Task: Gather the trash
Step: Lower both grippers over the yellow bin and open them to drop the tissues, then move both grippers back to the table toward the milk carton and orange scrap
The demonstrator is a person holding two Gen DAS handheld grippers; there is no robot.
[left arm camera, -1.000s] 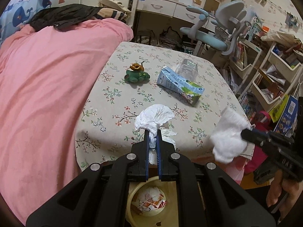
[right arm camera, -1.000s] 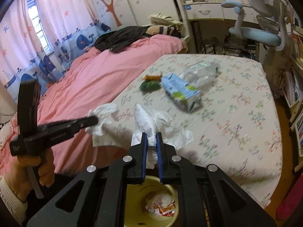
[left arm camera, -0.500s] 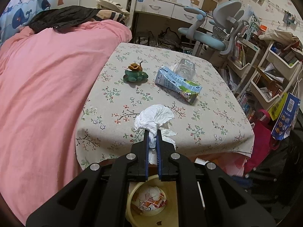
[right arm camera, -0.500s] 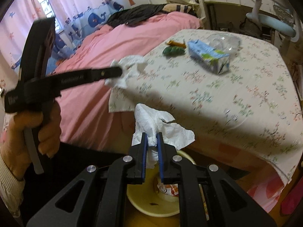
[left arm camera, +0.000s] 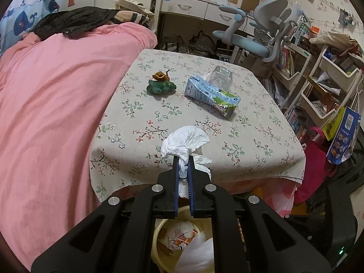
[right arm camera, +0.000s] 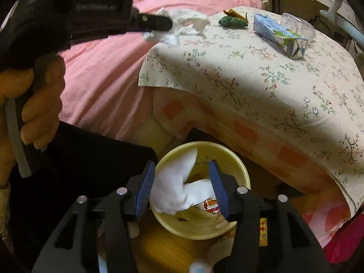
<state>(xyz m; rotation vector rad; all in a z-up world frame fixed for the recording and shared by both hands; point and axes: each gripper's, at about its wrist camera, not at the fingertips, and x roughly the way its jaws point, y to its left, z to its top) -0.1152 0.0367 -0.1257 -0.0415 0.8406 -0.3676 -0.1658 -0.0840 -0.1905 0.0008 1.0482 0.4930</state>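
My left gripper (left arm camera: 183, 159) is shut on a crumpled white tissue (left arm camera: 185, 138), held above the near edge of the floral-cloth table (left arm camera: 250, 136). The right wrist view shows this gripper (right arm camera: 167, 24) at the upper left, in a person's hand, with its tissue (right arm camera: 188, 21). My right gripper (right arm camera: 181, 163) points down over a yellow bin (right arm camera: 243, 175). Its jaws are opening, and a second white tissue (right arm camera: 173, 193) hangs loose and blurred between them above the bin. The left wrist view shows the bin (left arm camera: 159, 232) below, with wrappers inside.
On the table lie a blue milk carton (left arm camera: 211, 93), a clear plastic bottle (left arm camera: 220, 77) behind it, and a green toy figure (left arm camera: 161, 84). A pink bed (left arm camera: 56, 102) borders the table's left side. A chair, shelves and bags crowd the right side.
The right gripper has dropped from table height to just over the bin, and its jaws have parted off the tissue. The left gripper still holds its tissue in the same place.
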